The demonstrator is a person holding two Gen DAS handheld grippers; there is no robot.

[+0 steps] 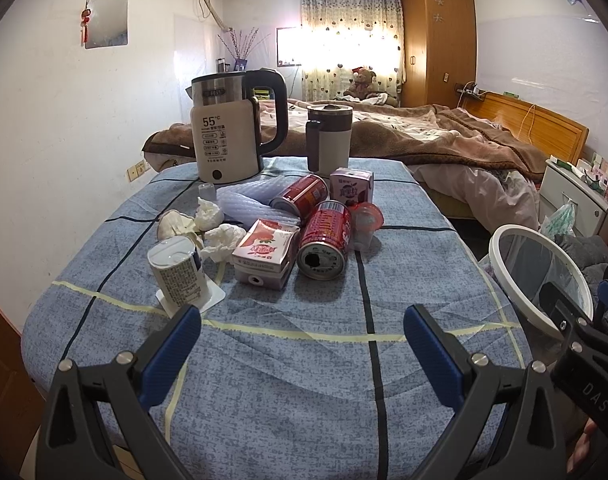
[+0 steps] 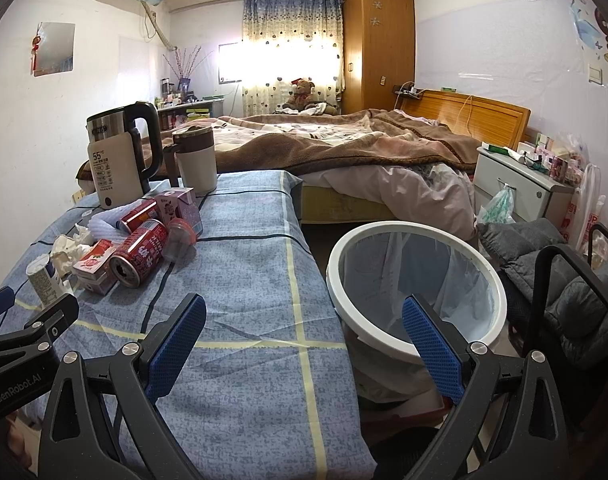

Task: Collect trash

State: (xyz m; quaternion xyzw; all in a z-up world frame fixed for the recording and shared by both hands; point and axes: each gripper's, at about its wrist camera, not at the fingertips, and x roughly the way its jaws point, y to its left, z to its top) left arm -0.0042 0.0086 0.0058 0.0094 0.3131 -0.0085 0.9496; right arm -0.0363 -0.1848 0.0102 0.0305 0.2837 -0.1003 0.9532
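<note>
A heap of trash lies on the blue cloth-covered table (image 1: pixel 304 360): two red cans (image 1: pixel 326 240), a pink carton (image 1: pixel 265 250), a purple carton (image 1: pixel 350 188), a white cup (image 1: pixel 177 270), crumpled tissues (image 1: pixel 223 240), and a clear lidded cup (image 1: pixel 366 220). My left gripper (image 1: pixel 302 332) hovers open over the table's near part, short of the heap, holding nothing. My right gripper (image 2: pixel 304 322) is open and empty, straddling the table's right edge and the white-rimmed bin (image 2: pixel 418 280) with its clear liner. The red cans (image 2: pixel 141 254) lie to its far left.
An electric kettle (image 1: pixel 229 136) and a lidded mug (image 1: pixel 328 140) stand at the table's far end. Beyond is a bed (image 2: pixel 364 152) with brown blankets, a wardrobe, and a white nightstand (image 2: pixel 520 180). A dark chair with grey cushions (image 2: pixel 564 280) sits right of the bin.
</note>
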